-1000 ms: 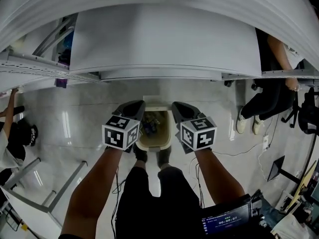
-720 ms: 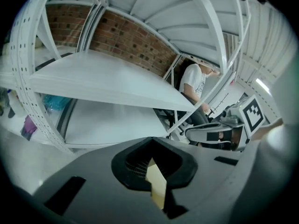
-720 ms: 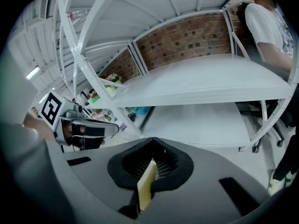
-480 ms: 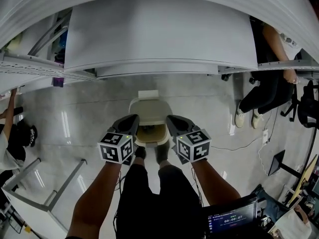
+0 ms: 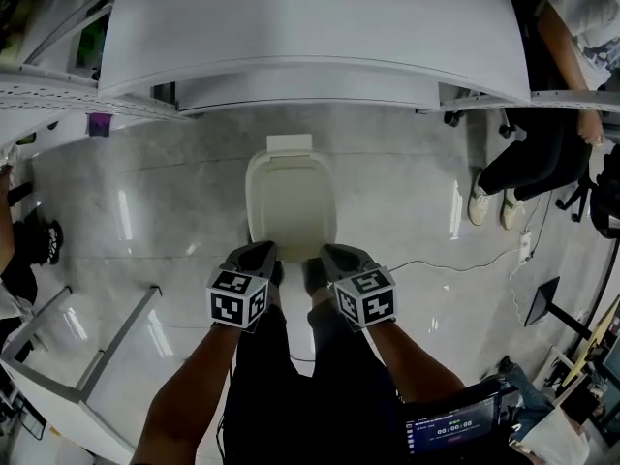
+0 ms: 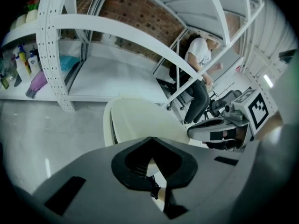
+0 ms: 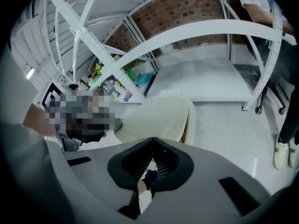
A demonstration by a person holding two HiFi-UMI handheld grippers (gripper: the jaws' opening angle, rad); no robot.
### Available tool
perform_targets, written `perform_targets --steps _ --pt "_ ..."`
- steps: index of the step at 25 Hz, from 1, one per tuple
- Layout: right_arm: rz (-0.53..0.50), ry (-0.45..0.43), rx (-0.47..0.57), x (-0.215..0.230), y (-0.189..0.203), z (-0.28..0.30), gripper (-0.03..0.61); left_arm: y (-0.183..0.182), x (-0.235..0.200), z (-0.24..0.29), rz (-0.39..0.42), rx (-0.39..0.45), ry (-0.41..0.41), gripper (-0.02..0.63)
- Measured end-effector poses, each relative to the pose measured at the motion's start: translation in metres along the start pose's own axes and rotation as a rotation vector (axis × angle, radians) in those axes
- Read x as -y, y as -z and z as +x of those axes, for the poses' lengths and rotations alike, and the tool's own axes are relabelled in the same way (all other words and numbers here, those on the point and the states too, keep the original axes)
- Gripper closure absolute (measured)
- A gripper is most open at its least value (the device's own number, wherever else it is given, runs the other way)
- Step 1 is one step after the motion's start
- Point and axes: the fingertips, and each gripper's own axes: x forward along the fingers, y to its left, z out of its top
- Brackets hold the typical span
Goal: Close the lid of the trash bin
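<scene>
The cream trash bin [image 5: 291, 206] stands on the pale floor in front of a white rack, and its lid [image 5: 292, 201] lies flat over the opening. My left gripper [image 5: 260, 253] and right gripper [image 5: 335, 256] hover side by side just short of the bin's near edge, not touching it. Both are shut with nothing between the jaws. In the left gripper view the lid [image 6: 140, 122] fills the space ahead of the shut left gripper [image 6: 150, 158], with the right gripper [image 6: 219, 127] alongside. The right gripper view shows the lid [image 7: 156, 118] beyond the shut right gripper [image 7: 152, 160].
A wide white shelf rack [image 5: 310, 66] stands right behind the bin. A seated person [image 5: 542, 153] is at the right, with a cable [image 5: 455, 260] across the floor. My shoes [image 5: 291, 274] stand at the bin's front. A metal frame [image 5: 107, 356] lies lower left.
The lid has come down: a second ago the bin stood open with rubbish showing, now it is covered. Both grippers have drawn back toward my body.
</scene>
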Motion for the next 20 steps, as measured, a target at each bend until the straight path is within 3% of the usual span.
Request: perform_targets --steps 8,20 --pt "0.028 0.031 -0.033 0.027 0.050 0.055 0.572 0.054 -0.026 0.048 0.028 -0.079 -0.027 0.626" --pt "0.051 0.038 -0.027 0.037 0.062 0.074 0.572 0.067 -0.037 0.065 0.025 -0.084 -0.035 0.626"
